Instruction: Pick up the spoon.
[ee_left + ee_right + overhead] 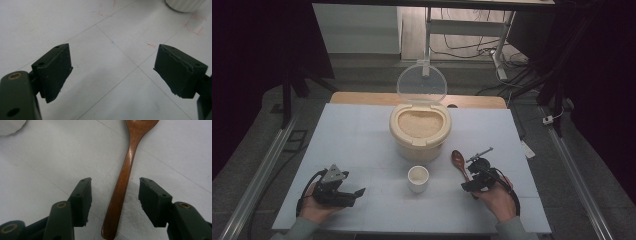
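Observation:
A brown wooden spoon (459,163) lies flat on the white table, bowl pointing away. In the right gripper view its handle (122,182) runs between the two black jaws, with gaps on both sides. My right gripper (469,186) is low over the handle's near end and open; its pads do not touch the wood. A small white cup (418,178) stands in the middle, in front of a cream rice bin (420,131) full of grain, its clear lid (421,83) tipped up. My left gripper (359,194) rests at the front left, jaws wide apart over bare table (112,72).
The white table top (357,135) has thin grid lines and faint red marks (197,26). A wooden board edge (362,98) shows behind it. Metal rails (262,170) run along both sides. Cables lie on the floor beyond the table (472,50).

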A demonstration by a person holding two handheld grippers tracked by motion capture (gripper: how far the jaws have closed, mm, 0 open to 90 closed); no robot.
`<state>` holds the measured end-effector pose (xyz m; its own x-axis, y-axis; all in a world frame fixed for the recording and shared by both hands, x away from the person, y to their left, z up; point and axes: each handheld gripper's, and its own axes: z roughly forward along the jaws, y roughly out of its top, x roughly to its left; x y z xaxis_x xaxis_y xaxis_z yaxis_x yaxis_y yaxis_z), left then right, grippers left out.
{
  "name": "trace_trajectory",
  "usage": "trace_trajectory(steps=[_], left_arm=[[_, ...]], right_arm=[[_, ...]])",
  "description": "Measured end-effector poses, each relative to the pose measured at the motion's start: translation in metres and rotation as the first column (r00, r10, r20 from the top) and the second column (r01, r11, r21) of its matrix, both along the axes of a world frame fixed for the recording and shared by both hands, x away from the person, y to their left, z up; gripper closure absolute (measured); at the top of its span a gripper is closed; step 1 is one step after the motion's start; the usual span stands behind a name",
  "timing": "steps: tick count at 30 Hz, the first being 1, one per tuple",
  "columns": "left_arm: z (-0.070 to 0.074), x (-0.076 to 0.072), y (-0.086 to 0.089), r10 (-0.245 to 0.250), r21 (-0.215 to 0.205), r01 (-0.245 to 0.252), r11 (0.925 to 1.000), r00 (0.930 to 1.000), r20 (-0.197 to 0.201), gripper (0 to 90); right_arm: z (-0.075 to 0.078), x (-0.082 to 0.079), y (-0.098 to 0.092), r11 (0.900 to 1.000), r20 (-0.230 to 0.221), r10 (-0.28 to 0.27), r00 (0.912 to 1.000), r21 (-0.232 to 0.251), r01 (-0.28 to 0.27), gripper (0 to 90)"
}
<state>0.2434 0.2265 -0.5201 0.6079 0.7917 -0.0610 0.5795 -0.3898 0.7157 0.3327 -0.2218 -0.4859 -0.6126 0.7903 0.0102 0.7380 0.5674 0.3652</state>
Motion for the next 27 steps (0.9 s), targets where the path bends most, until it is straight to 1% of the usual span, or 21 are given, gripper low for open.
trace_trajectory(steps=[1, 2, 4, 5, 6, 8, 10, 11, 12, 16, 18, 20, 22, 23, 26, 27], left_arm=[[0.0, 0.0, 0.0, -0.001, 0.001, 0.001, 1.0, 1.0, 0.0, 14.1], [0.0, 0.0, 0.0, -0.001, 0.003, 0.001, 1.0, 1.0, 0.001, 14.1], [0.001, 0.0, 0.0, -0.002, 0.004, 0.002, 1.0, 1.0, 0.004, 14.1], [0.001, -0.001, 0.0, -0.002, 0.003, 0.002, 1.0, 1.0, 0.004, 14.1], [0.001, -0.001, 0.0, -0.002, 0.003, 0.002, 1.0, 1.0, 0.005, 14.0], [0.001, -0.001, 0.0, -0.002, 0.003, 0.002, 1.0, 1.0, 0.007, 14.0], [0.001, -0.001, -0.001, -0.002, 0.005, 0.002, 1.0, 1.0, 0.007, 14.0], [0.001, -0.001, -0.001, -0.003, 0.005, 0.003, 1.0, 1.0, 0.007, 14.0], [0.001, -0.001, -0.001, -0.003, 0.006, 0.003, 1.0, 1.0, 0.007, 13.9], [0.001, -0.001, 0.0, -0.003, 0.006, 0.003, 1.0, 1.0, 0.008, 13.9], [0.001, -0.001, 0.0, -0.003, 0.007, 0.003, 1.0, 1.0, 0.008, 13.9], [0.001, -0.001, -0.001, -0.005, 0.009, 0.005, 0.9999, 1.0, 0.008, 13.9], [0.001, -0.001, -0.001, -0.005, 0.009, 0.005, 0.9999, 0.9999, 0.009, 13.9], [0.001, -0.001, -0.001, -0.005, 0.01, 0.005, 0.9999, 0.9999, 0.009, 13.9], [0.001, -0.001, 0.0, -0.005, 0.01, 0.005, 0.9999, 1.0, 0.007, 13.9], [0.001, -0.001, 0.0, -0.004, 0.01, 0.004, 0.9999, 1.0, 0.008, 13.9]], right_arm=[[-0.002, 0.0, 0.001, 1.0, 0.0, -0.003, 1.0, -0.005, 0.003, 48.1], [-0.002, 0.0, 0.001, 1.0, 0.0, -0.003, 1.0, -0.005, 0.003, 48.1], [-0.003, 0.001, 0.002, 1.0, 0.011, -0.01, 0.9999, -0.022, 0.01, 50.8], [-0.003, 0.002, 0.002, 1.0, 0.005, -0.012, 0.9999, -0.028, 0.012, 51.6], [-0.004, 0.002, 0.002, 1.0, 0.009, -0.019, 0.9998, -0.025, 0.019, 53.2], [-0.007, 0.004, 0.003, 0.999, 0.003, -0.023, 0.9997, -0.037, 0.023, 55.8], [-0.008, 0.004, 0.003, 0.999, 0.001, -0.023, 0.9997, -0.04, 0.023, 56.9], [-0.01, 0.005, 0.005, 0.998, -0.001, -0.022, 0.9998, -0.052, 0.022, 58.4], [-0.01, 0.005, 0.005, 0.998, 0.006, -0.025, 0.9997, -0.055, 0.025, 59.7], [-0.01, 0.005, 0.006, 0.997, 0.007, -0.035, 0.9994, -0.069, 0.035, 62.0], [-0.01, 0.005, 0.009, 0.995, 0.013, -0.049, 0.9987, -0.089, 0.05, 63.9], [-0.01, 0.007, 0.01, 0.994, -0.003, -0.073, 0.9974, -0.088, 0.072, 64.7], [-0.01, 0.008, 0.011, 0.993, -0.004, -0.078, 0.997, -0.09, 0.077, 65.2], [-0.009, 0.01, 0.012, 0.991, -0.022, -0.084, 0.9962, -0.108, 0.081, 66.0], [-0.01, 0.01, 0.014, 0.989, -0.014, -0.09, 0.9958, -0.117, 0.088, 67.7], [-0.01, 0.009, 0.016, 0.989, -0.016, -0.09, 0.9958, -0.118, 0.088, 71.9]])
